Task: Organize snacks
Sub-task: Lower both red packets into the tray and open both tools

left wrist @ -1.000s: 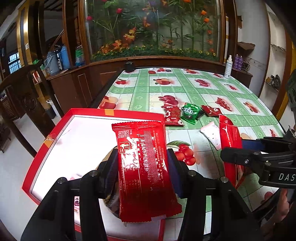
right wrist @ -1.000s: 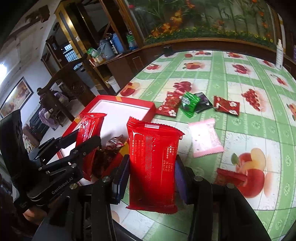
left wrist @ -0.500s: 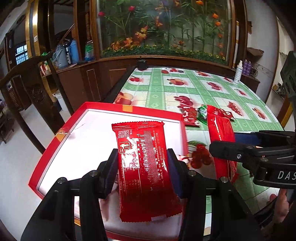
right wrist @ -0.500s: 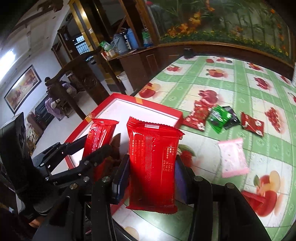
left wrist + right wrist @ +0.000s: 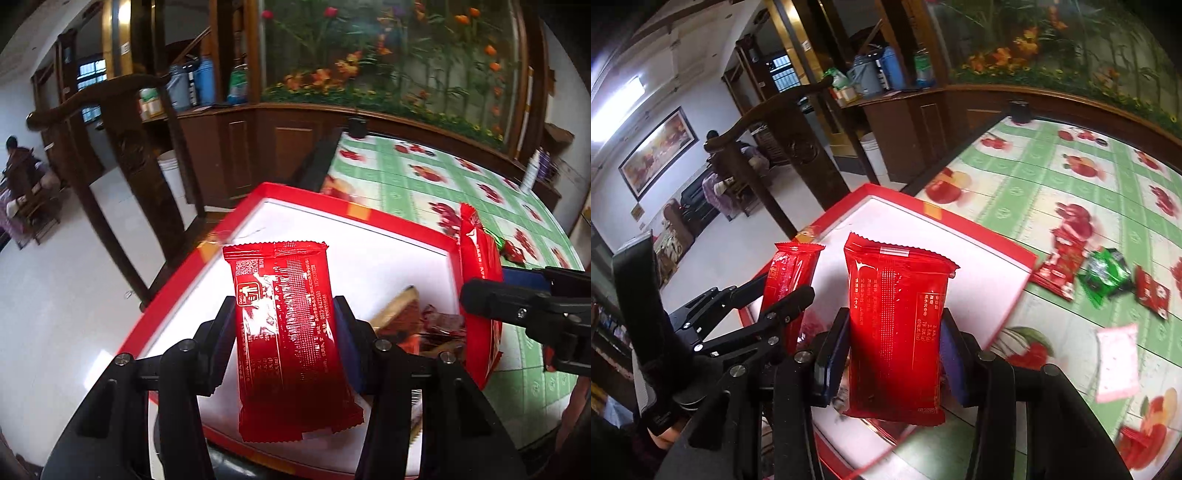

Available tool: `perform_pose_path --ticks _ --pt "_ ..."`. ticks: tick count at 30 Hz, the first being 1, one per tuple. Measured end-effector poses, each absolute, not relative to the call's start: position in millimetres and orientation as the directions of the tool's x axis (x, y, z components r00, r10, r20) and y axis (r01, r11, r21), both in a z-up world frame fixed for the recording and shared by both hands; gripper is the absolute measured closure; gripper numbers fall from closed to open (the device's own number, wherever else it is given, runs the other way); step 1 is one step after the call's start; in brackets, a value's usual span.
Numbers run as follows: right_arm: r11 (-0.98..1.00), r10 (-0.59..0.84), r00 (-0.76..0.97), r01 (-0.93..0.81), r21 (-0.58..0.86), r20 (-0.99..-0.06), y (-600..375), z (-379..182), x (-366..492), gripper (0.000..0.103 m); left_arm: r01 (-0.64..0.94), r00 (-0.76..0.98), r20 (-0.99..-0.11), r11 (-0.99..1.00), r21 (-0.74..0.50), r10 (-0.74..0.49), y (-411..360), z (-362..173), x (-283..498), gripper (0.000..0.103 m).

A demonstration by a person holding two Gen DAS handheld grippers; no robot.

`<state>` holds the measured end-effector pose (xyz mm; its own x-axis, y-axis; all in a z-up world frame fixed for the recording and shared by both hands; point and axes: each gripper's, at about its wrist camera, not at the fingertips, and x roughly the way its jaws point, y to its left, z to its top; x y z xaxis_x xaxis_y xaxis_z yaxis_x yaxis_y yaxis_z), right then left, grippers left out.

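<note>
My left gripper (image 5: 286,341) is shut on a red snack packet (image 5: 288,332), held upright over the red box (image 5: 399,225) with its white inside. My right gripper (image 5: 894,356) is shut on a second red snack packet (image 5: 895,332) above the box's near right part. Each view catches the other gripper from the side: the right gripper (image 5: 480,295) with its packet (image 5: 478,280) at the box's right rim, the left gripper (image 5: 783,295) with its packet (image 5: 788,273). A few brown and red snacks (image 5: 424,325) lie in the box.
The table (image 5: 1108,206) has a green checked cloth with fruit prints. On it right of the box lie loose snacks: a red packet (image 5: 1062,266), a green one (image 5: 1106,275), a small red one (image 5: 1152,291), a pink one (image 5: 1117,363). A dark wooden chair (image 5: 122,177) stands left of the table.
Both grippers have carried their red packets leftward, from above the tablecloth and box edge to over the red box. The grips have not changed.
</note>
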<state>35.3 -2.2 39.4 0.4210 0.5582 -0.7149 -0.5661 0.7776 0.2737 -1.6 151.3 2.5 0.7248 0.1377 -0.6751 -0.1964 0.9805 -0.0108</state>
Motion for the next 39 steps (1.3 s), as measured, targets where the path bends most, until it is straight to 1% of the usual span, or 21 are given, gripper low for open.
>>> perform_pose_path --ticks 3,7,9,10,15,19,21,26,32,34,35,39 --pt "0.774 0.575 0.441 -0.566 0.285 -0.689 6.5 42.8 36.1 0.054 -0.232 0.722 -0.671 0.973 -0.002 0.171 157.3 3.3 -2.2 0.053" --pt "0.751 0.642 0.496 -0.563 0.345 -0.585 -1.1 60.7 39.2 0.05 -0.264 0.734 -0.646 0.964 0.014 0.21 163.2 8.3 -3.8 0.053" --pt "0.763 0.634 0.541 -0.552 0.336 -0.552 -10.1 67.4 38.4 0.046 -0.263 0.743 -0.635 0.965 0.018 0.214 162.4 10.9 -5.4 0.047" --pt "0.775 0.622 0.563 -0.542 0.326 -0.544 -16.1 69.3 38.9 0.046 -0.255 0.745 -0.634 0.967 0.018 0.208 161.3 11.2 -5.8 0.047" --pt "0.827 0.561 0.613 -0.45 0.338 -0.556 -57.8 64.3 49.3 0.045 -0.185 0.742 -0.651 0.982 0.031 0.16 141.7 6.1 -1.0 0.047" --pt "0.884 0.467 0.661 -0.341 0.319 -0.587 -107.9 55.1 47.4 0.044 -0.136 0.745 -0.655 0.99 0.035 0.126 124.0 7.8 -0.9 0.047" --pt "0.908 0.417 0.686 -0.28 0.312 -0.596 -137.2 51.7 42.6 0.039 -0.117 0.745 -0.657 0.993 0.035 0.111 116.3 9.0 -0.9 0.047" --pt "0.937 0.308 0.716 -0.114 0.329 -0.627 -213.8 34.0 26.7 0.035 -0.068 0.737 -0.672 0.997 0.041 0.078 92.0 9.0 0.2 0.044" --pt "0.922 0.287 0.706 -0.021 0.385 -0.648 -261.3 14.6 18.2 0.034 -0.007 0.742 -0.668 0.997 0.07 0.052 62.8 14.9 -6.2 0.043" --pt "0.92 0.285 0.703 -0.011 0.392 -0.651 -269.5 11.2 15.6 0.034 0.014 0.742 -0.669 0.997 0.076 0.04 54.5 16.4 -8.6 0.038" --pt "0.918 0.289 0.701 -0.011 0.396 -0.652 -272.2 9.5 14.7 0.034 0.024 0.741 -0.67 0.997 0.08 0.036 50.0 16.7 -9.9 0.034" --pt "0.916 0.302 0.677 -0.01 0.402 -0.671 -275.6 0.7 7.2 0.033 0.075 0.742 -0.67 0.991 0.107 0.016 30.3 15.8 -13.9 0.033"
